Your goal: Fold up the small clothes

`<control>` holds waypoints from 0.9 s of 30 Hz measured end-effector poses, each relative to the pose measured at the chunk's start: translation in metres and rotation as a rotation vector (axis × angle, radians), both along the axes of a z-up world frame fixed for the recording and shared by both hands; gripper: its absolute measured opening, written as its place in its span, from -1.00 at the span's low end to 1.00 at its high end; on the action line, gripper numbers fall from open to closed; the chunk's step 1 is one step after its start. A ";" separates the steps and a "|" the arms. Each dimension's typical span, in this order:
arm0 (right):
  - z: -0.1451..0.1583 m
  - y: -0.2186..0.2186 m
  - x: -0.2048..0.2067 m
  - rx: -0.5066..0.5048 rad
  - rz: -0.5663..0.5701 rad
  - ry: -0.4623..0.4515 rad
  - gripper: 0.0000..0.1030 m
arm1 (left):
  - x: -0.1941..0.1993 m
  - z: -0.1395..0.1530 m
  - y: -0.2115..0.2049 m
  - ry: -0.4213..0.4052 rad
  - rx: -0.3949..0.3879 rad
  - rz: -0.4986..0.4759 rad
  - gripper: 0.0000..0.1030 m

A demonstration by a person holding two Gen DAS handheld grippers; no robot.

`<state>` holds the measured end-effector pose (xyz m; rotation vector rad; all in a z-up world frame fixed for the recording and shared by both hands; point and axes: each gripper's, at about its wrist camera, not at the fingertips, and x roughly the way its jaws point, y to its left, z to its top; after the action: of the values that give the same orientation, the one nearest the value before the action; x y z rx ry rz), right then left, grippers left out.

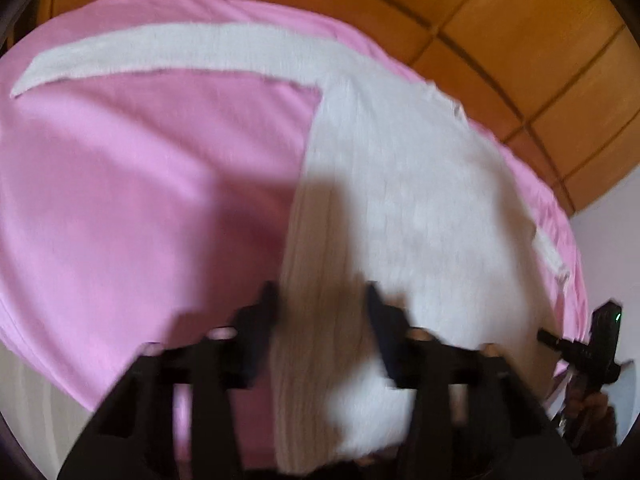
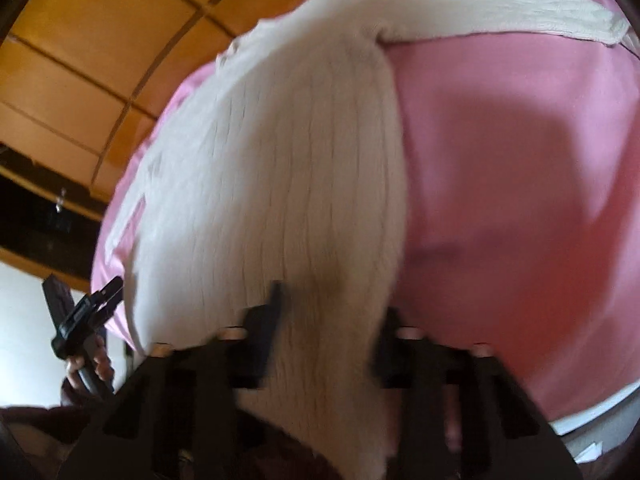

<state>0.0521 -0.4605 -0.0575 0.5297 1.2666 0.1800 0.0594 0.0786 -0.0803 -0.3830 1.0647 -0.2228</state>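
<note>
Pink sheet (image 1: 120,200) spread over surface; orange tiled floor (image 1: 500,20); white wall (image 2: 24,312), seemingly.

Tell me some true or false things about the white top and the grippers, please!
1. The white knit sweater lies on a pink sheet. True.
2. The left gripper is shut tight. False: its fingers stand apart, with the sweater's near edge between them.
3. One sleeve stretches out sideways across the sheet. True.
4. The sweater is dark blue. False: it is white.
5. The right gripper holds a sock. False: only the sweater's ribbed knit lies between its spread fingers.
</note>
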 end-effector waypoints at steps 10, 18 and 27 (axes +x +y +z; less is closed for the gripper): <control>0.001 -0.012 -0.015 -0.142 0.036 0.029 -0.89 | -0.019 -0.002 0.003 0.033 0.028 -0.043 -0.89; 0.023 -0.058 -0.001 -0.108 -0.128 -0.085 0.22 | -0.008 0.034 0.004 -0.085 0.088 -0.005 0.07; 0.014 -0.237 0.026 0.016 -0.812 -0.210 0.21 | 0.038 0.055 -0.050 -0.143 0.044 -0.079 0.25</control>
<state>0.0784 -0.6977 -0.0433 0.9689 0.7696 -0.4261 0.0976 0.0281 -0.0254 -0.2815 0.9430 -0.2929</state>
